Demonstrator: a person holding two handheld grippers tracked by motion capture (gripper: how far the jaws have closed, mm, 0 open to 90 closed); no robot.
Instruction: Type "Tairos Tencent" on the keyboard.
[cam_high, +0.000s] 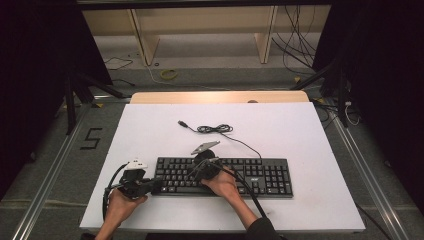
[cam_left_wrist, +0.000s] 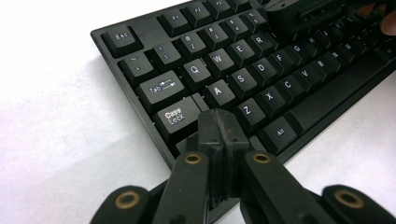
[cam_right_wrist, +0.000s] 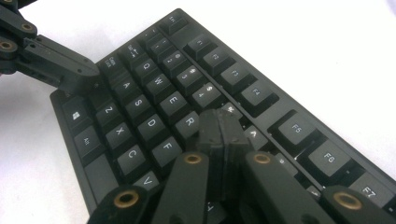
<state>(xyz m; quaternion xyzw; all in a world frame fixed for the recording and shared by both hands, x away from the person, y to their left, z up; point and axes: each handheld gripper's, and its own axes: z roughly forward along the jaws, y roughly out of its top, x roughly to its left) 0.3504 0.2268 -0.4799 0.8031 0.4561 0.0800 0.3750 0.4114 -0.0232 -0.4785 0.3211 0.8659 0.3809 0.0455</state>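
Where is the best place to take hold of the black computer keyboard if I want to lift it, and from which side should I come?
Probably grip the flat black plastic keyboard at its two short ends, coming in level from the left and from the right. It lies flat on the white board, long and thin, so the bare end edges give jaws purchase without pressing keys. Both shut tools, left and right, would need opening first.

I count one keyboard (cam_high: 222, 176) and one coiled cable (cam_high: 215, 129) on the white board (cam_high: 300, 130). I work two grippers: the left gripper (cam_high: 150, 186) and the right gripper (cam_high: 206, 165).

keyboard (cam_left_wrist: 243, 70) right end cut off, Shift key hidden – closed jaws
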